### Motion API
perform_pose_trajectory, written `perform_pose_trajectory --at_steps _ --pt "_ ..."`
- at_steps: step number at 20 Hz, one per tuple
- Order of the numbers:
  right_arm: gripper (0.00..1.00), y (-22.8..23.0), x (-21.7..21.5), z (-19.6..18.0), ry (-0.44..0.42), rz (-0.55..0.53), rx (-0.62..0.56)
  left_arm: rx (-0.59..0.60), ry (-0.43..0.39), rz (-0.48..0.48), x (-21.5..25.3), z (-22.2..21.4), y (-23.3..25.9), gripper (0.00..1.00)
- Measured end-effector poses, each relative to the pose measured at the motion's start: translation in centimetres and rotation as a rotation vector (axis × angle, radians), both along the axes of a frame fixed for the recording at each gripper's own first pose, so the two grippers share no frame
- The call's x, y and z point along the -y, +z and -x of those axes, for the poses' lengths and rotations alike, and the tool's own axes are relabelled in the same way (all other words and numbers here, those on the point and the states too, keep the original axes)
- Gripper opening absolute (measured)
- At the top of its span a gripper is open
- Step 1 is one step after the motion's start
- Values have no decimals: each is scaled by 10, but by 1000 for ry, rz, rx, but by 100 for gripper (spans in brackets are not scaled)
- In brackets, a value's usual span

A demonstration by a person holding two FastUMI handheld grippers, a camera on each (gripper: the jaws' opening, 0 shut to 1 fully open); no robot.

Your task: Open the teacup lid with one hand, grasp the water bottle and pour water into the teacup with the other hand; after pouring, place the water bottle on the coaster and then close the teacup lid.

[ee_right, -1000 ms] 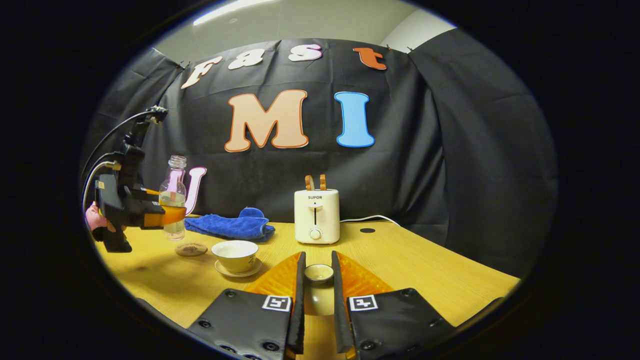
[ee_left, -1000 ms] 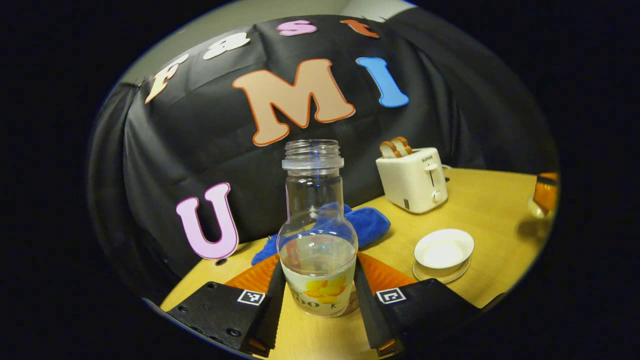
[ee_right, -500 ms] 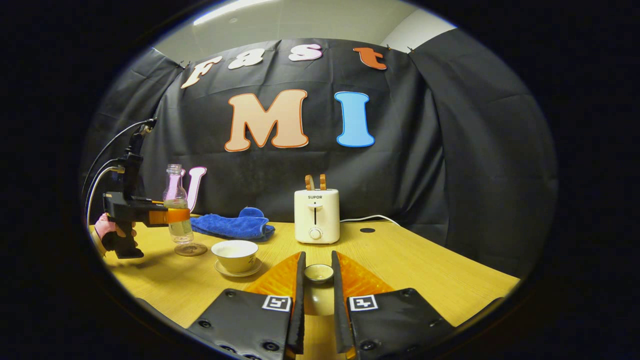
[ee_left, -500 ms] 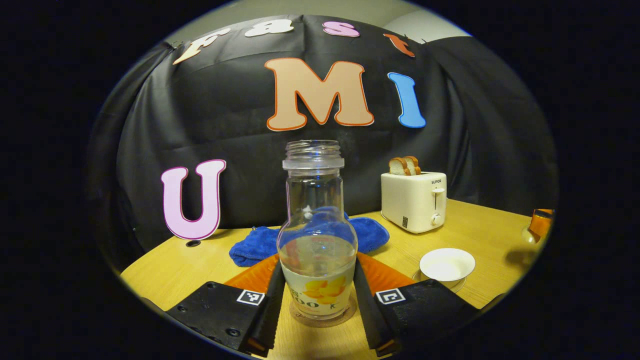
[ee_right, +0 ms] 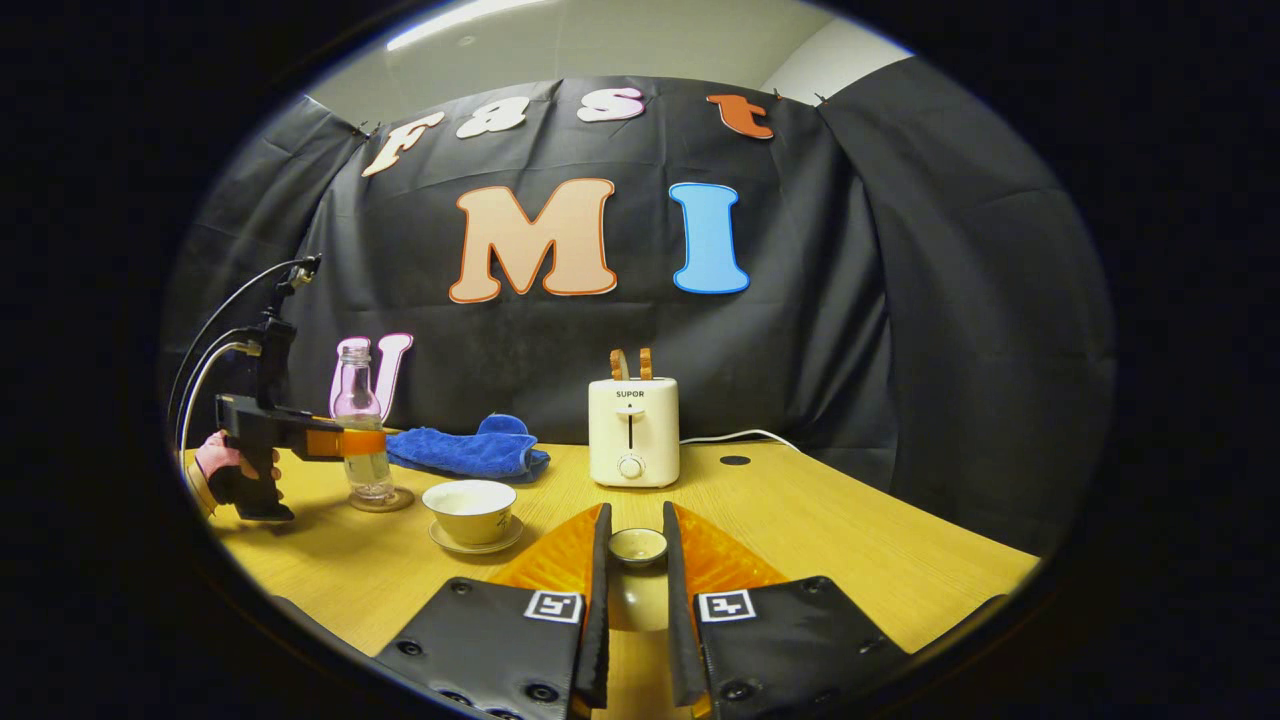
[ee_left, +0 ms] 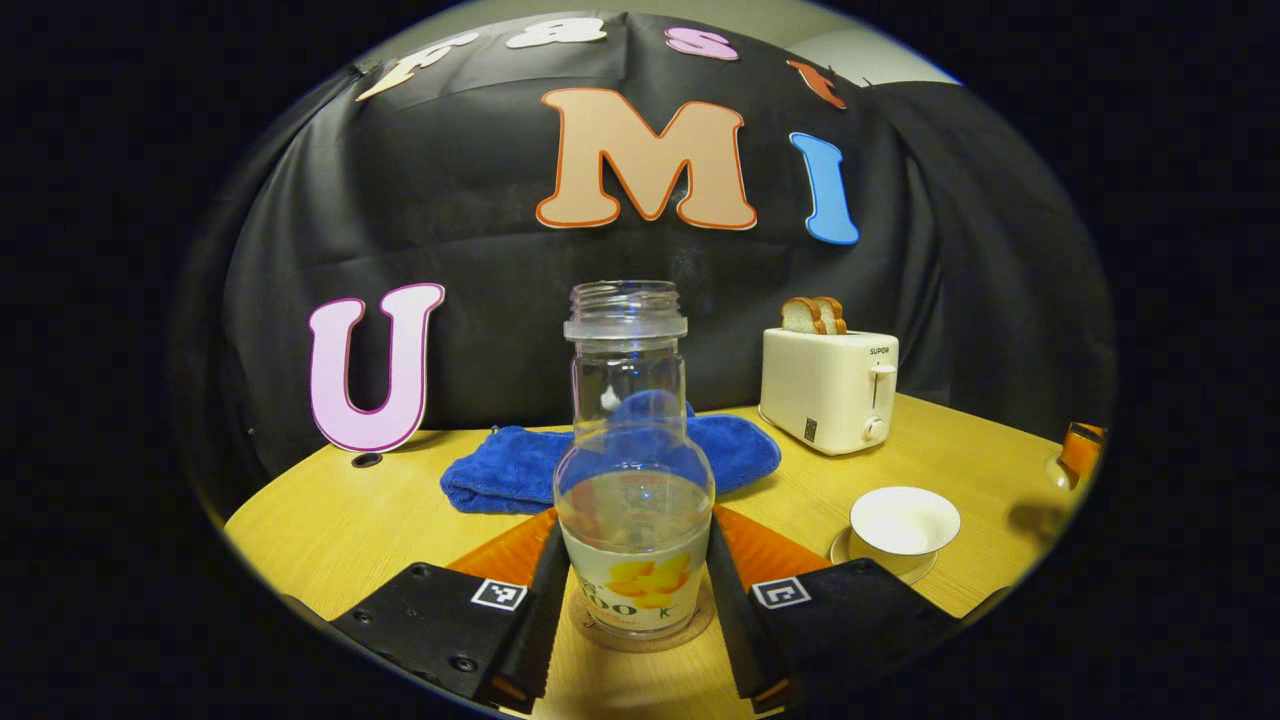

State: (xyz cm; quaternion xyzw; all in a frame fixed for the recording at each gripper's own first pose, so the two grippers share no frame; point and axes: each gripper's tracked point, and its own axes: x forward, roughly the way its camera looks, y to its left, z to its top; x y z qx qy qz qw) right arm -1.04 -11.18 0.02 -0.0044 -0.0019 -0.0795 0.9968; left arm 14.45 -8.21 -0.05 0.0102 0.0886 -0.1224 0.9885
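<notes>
An uncapped clear water bottle (ee_left: 634, 470), part full, stands upright on a round brown coaster (ee_left: 640, 635). My left gripper (ee_left: 632, 610) is shut on the bottle's lower body. From the right gripper view that gripper (ee_right: 345, 442) and bottle (ee_right: 362, 440) sit at the far left, on the coaster (ee_right: 382, 499). The white teacup (ee_left: 903, 524) stands uncovered on its saucer (ee_right: 477, 544), to the right of the bottle; the same cup (ee_right: 470, 510) shows in the right gripper view. My right gripper (ee_right: 634, 560) is shut on the teacup lid (ee_right: 637, 546), held above the table.
A white toaster (ee_right: 633, 432) with bread slices stands at the back of the wooden table (ee_right: 850, 540). A blue cloth (ee_left: 540, 465) lies behind the bottle. A hand (ee_right: 215, 465) holds the left gripper's handle near the table's left edge.
The left gripper has lowered the bottle onto the coaster and levelled out. The right gripper and lid have stayed still.
</notes>
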Motion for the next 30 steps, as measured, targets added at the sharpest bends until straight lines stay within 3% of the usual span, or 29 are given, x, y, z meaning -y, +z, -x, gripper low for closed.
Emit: perform_pose_trajectory --at_steps 18,20,21,23,30 --pt "27 0 1 -1 -1 0 0 -25 -18 21 1 -2 -9 73" --pt "28 0 1 0 -1 0 0 -14 -20 36 2 0 -6 78" --pt "28 0 1 0 -1 0 -1 -11 -20 42 1 1 -4 88" --pt "28 0 0 0 2 0 -1 -9 -8 53 -4 3 -5 92" --pt "28 0 -3 -1 15 -1 -2 11 1 67 -8 18 -3 94"
